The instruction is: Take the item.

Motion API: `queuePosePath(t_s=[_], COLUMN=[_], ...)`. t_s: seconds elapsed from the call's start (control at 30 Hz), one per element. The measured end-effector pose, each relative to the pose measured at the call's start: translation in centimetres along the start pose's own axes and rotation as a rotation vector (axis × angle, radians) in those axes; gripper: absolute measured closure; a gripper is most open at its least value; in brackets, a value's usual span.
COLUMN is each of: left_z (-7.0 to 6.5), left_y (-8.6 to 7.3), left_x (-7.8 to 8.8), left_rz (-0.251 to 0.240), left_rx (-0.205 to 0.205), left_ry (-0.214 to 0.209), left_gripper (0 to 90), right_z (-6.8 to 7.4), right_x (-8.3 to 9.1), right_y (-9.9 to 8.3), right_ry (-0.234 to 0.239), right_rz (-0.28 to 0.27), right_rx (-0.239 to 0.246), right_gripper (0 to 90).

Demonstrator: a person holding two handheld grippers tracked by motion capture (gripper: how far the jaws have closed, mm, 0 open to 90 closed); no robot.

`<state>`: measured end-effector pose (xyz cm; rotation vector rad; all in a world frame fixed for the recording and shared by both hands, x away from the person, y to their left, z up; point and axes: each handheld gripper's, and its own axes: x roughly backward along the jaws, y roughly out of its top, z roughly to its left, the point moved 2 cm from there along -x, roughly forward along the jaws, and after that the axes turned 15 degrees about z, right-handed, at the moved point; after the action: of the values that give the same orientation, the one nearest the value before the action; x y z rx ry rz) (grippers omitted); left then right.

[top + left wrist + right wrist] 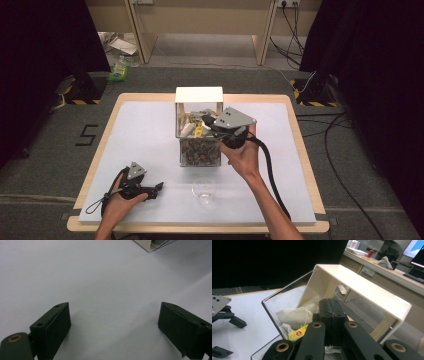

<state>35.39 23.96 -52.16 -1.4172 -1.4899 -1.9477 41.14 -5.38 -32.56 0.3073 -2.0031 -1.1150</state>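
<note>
A clear box with a white top stands mid-table. Its upper section holds white tea bags with a yellow tag. Its lower section holds brownish items. My right gripper points into the tea-bag section from the right. Its jaws are pressed together just above the bags; I cannot tell whether a thread is pinched. My left gripper rests on the white mat at the front left. There its jaws stand wide apart with nothing between them.
An empty clear glass stands on the white mat in front of the box. The table's wooden edge frames the mat. Cables trail over the floor at the right. A corner of the box lies far ahead of the left jaws.
</note>
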Motion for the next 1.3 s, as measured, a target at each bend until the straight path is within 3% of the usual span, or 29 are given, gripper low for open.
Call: queuePosePath(t_s=[0.2, 0.23, 0.43, 0.6, 0.63, 0.67, 0.7, 0.8, 0.93, 1.03, 1.3], left_z=[0.0, 0.0, 0.0, 0.0, 0.0, 0.0, 0.0, 0.0, 0.0, 0.0, 0.0], left_y=[0.0, 0.0, 0.0, 0.0, 0.0, 0.0, 0.0, 0.0, 0.0, 0.0, 0.0], left_x=[0.0, 0.0, 0.0, 0.0, 0.0, 0.0, 0.0, 0.0, 0.0, 0.0, 0.0], left_rz=[0.000, 0.000, 0.000, -0.001, 0.000, 0.000, 0.001, 0.000, 0.000, 0.000, -0.001], left_rx=[0.000, 0.000, 0.000, 0.000, 0.000, 0.000, -0.002, 0.000, 0.000, 0.000, 0.000], left_ry=[0.002, -0.002, -0.001, -0.001, 0.001, 0.001, 0.002, -0.002, 0.001, 0.002, -0.001], left_gripper=[10.3, 10.3, 10.4, 10.4, 10.3, 10.3, 10.3, 10.3, 10.3, 10.4, 10.4], right_z=[0.1, 0.4, 0.7, 0.5, 0.4, 0.4, 0.3, 0.2, 0.1, -0.1, -0.2], right_x=[0.0, -0.2, -1.1, -1.6, -1.8, -1.8, -1.8, -1.7, -1.5, -0.9, 0.6], right_y=[0.1, 0.0, -0.5, -0.9, -1.1, -1.1, -1.2, -1.3, -1.2, -1.0, -0.2], right_ry=[0.014, 0.006, -0.016, -0.026, -0.033, -0.033, -0.042, -0.046, -0.051, -0.038, -0.010], right_rz=[0.033, 0.064, 0.123, 0.153, 0.159, 0.159, 0.156, 0.147, 0.136, 0.094, 0.019], right_rx=[0.005, 0.024, 0.044, 0.030, 0.026, 0.026, 0.041, 0.045, 0.033, 0.005, -0.016], right_gripper=[88.8, 81.0, 68.9, 66.4, 69.5, 69.5, 79.9, 89.8, 90.0, 90.0, 90.0])
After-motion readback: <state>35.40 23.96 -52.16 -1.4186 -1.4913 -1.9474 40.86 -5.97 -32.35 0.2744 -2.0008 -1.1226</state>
